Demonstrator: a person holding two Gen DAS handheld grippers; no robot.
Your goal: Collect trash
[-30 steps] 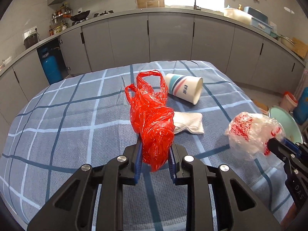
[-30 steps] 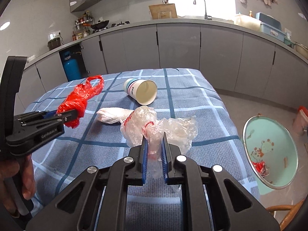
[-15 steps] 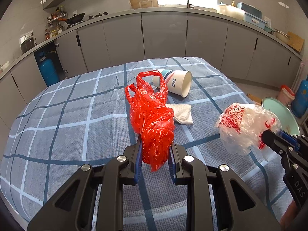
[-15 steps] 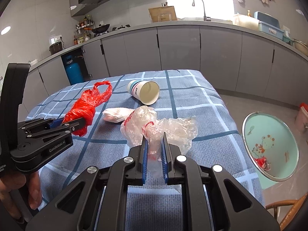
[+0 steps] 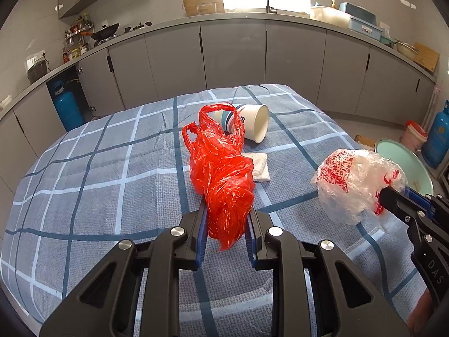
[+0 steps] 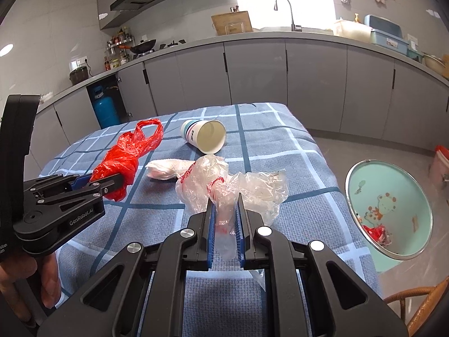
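your left gripper was clamped on the red bag, your right gripper on the clear bag, both above the table

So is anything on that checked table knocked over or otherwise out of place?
Yes: the paper cup lies tipped on its side on the tablecloth, mouth open and apparently empty, with nothing visibly spilled. A crumpled white tissue lies loose in front of it. The red bag and the clear bag are already held up.

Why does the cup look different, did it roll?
No. In the right view the cup lies at the same dark stripe crossing of the cloth, beside the tissue; only the camera shifted.
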